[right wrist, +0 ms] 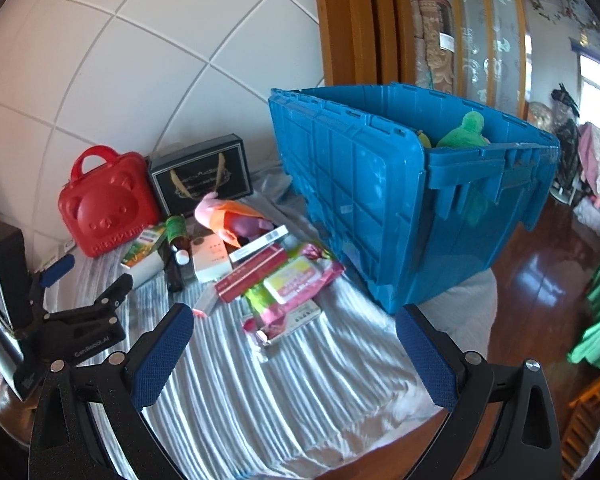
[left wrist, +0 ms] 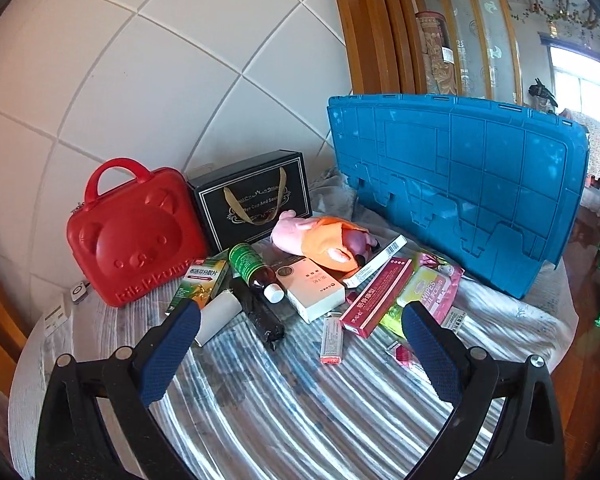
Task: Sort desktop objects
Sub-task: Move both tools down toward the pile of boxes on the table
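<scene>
Both sets of jaws are standing wide and holding nothing: the left gripper (left wrist: 300, 344) is hovering over the near, bare part of the striped cloth (left wrist: 292, 408) covering the bench, and the right gripper (right wrist: 296, 356) is doing the same farther right. Clutter is lying just beyond the left jaws: a brown bottle (left wrist: 256, 270) resting across a black folded umbrella (left wrist: 260, 316), a white box (left wrist: 311, 288), a long red box (left wrist: 375, 300), a wipes pack (left wrist: 427, 292) and a small red-and-white tube (left wrist: 331, 340). A pink and orange plush toy (left wrist: 319, 242) is sitting behind them. Far left, a red bear-faced case (left wrist: 136, 240) and a black gift box (left wrist: 256, 200) are standing against the tiled wall. A blue crate (right wrist: 399, 200) is filling the far right, walling off that side; a green plush (right wrist: 465, 132) is poking above its rim, and its other contents are hidden. Labels are too blurred to read.
</scene>
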### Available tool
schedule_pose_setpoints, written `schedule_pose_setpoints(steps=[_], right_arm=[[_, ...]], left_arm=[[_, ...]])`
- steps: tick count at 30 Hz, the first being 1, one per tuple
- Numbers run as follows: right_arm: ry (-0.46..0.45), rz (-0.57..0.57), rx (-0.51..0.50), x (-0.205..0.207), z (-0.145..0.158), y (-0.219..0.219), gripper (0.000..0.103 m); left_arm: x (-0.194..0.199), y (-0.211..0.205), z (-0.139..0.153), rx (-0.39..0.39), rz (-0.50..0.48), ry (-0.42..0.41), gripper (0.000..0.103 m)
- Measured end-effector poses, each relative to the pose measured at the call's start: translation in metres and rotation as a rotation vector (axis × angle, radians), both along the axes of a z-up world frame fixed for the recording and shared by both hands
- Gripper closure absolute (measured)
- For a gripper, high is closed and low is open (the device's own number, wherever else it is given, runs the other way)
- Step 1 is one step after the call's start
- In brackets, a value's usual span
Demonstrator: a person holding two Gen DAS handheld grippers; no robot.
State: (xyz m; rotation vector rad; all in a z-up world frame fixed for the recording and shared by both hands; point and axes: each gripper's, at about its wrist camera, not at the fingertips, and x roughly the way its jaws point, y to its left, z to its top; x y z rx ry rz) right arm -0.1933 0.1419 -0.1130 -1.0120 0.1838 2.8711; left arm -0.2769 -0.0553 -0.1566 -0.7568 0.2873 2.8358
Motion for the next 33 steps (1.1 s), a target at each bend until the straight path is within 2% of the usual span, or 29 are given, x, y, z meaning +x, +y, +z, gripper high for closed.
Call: schedule_pose_setpoints(steps=[6,11,17,19,25,27,29,30,33], right_arm=[[-0.04,-0.041,0.026,-0.019,-0.021,0.001,0.0],[-0.097,-0.024,-0.011,-0.044,-0.041,0.015,0.0],[-0.098,0.035,0.002,-0.079,-0.048,0.015,0.0],[-0.096,0.07,0.006,-0.095,-0.056,0.011,0.0],[-0.119,0.168,-0.074,-0.149,-0.094,-0.005,0.0],[-0.15,0.173,-0.092,-0.168,-0.11,-0.008,0.001],[-0.185,0.158,-0.108,-0.189,-0.126,-0.009,0.005],[-0.195,0.148,-0.119,-0.199,-0.131,-0.008,0.01],[-0.218,0.113,-0.13,-0.23,-0.146,-0.004,0.011]], left_arm=[[-0.027,0.011,-0.027,-0.01,-0.054,-0.035,0.001],[-0.048,0.028,-0.041,-0.032,-0.068,-0.068,0.001],[-0.072,0.045,-0.045,-0.041,-0.094,-0.04,0.001],[-0.081,0.048,-0.048,-0.048,-0.088,-0.035,0.001],[-0.109,0.043,-0.065,-0.077,-0.051,-0.056,0.001],[-0.119,0.041,-0.075,-0.077,-0.04,-0.065,0.001],[-0.127,0.041,-0.089,-0.071,-0.05,-0.086,0.001],[-0.13,0.043,-0.096,-0.07,-0.058,-0.094,0.001],[-0.137,0.052,-0.117,-0.068,-0.108,-0.121,0.001]])
